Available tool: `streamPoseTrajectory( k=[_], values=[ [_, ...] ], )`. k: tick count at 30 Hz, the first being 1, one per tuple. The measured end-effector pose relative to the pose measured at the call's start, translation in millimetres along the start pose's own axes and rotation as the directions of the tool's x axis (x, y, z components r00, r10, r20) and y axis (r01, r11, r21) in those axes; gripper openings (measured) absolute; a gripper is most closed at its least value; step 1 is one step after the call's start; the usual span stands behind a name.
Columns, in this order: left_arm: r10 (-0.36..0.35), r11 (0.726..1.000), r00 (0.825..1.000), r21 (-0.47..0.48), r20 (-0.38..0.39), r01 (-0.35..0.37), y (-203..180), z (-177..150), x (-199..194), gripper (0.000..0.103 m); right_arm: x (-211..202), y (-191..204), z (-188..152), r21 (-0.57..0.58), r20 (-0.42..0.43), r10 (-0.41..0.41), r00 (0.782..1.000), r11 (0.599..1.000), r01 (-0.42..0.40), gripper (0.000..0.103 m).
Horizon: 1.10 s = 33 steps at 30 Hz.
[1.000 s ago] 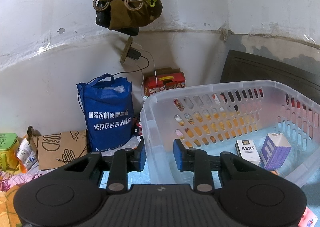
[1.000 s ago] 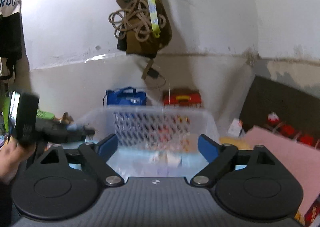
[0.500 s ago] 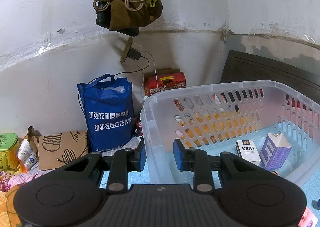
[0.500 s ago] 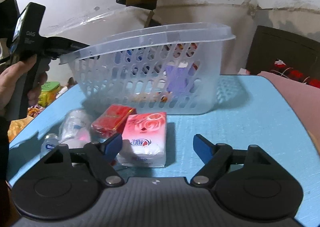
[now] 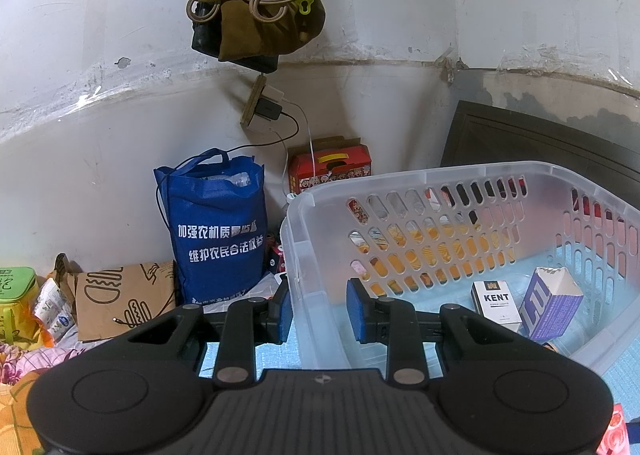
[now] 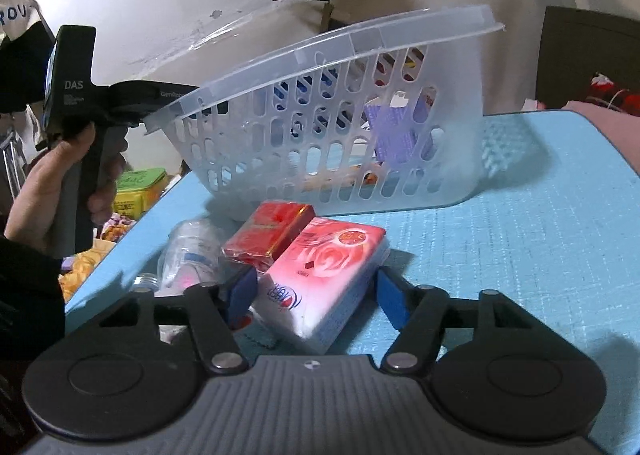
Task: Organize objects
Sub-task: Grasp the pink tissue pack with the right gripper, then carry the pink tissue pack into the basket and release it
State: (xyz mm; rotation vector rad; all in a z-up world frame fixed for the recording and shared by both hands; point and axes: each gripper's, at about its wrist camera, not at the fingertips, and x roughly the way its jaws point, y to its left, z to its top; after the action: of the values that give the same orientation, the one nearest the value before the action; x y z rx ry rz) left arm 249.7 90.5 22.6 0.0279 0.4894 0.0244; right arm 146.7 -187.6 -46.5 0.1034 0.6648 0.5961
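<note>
The basket (image 6: 340,127) was held tilted on the blue table (image 6: 540,235), its near corner wall straddled by the left gripper (image 5: 318,313); the pads appeared closed on the wall, though contact on both sides could not be fully confirmed. Inside it, a Kent pack (image 5: 495,301) and a purple carton (image 5: 550,305) were seen against the lower side. Outside, just in front of the basket, a tissue pack (image 6: 328,275) lay on the table with a red pack (image 6: 268,233) resting partly on it and a clear bottle (image 6: 188,251) beside it. The right gripper (image 6: 316,295) was opened wide, with the tissue pack between its fingers and nothing yet gripped; whether the pads touched the pack could not be told. Several risks were judged from here. If the fingers were closed now, the red pack could be knocked off or pinched along with the tissues, since it overlapped them. The soft wrapper could be squeezed and slipped from the pads on lifting. The bottle could be nudged and rolled toward the table edge. Should the left hold slacken, the basket could drop flat and its contents be shifted.
</note>
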Motion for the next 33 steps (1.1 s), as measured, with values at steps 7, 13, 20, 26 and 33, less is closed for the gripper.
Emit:
streamPoseTrajectory(
  k=[7,13,20,26,33],
  values=[
    [0.0,1.0,1.0,-0.002,0.0,0.0,0,0,0,0.033,-16,-5,-1,0.023,0.026,-0.015,1.0,1.0,0.014,0.05],
    [-0.001,1.0,1.0,-0.002,0.0,0.001,1,0,0,0.033,-32,-8,-5,0.013,0.071,-0.075,0.995,0.997,0.074,0.048],
    [0.0,1.0,1.0,-0.001,0.001,0.0,1,0,0,0.033,-52,-10,-8,-0.007,0.124,-0.147,0.981,0.989,0.149,0.048],
    [0.0,1.0,1.0,-0.001,0.001,0.0,1,0,0,0.033,-67,-9,-5,-0.012,0.169,-0.173,0.97,0.984,0.178,0.047],
    [0.0,1.0,1.0,-0.001,0.001,0.0,1,0,0,0.033,-88,7,5,-0.059,0.235,-0.176,0.956,0.979,0.194,0.047]
  ],
)
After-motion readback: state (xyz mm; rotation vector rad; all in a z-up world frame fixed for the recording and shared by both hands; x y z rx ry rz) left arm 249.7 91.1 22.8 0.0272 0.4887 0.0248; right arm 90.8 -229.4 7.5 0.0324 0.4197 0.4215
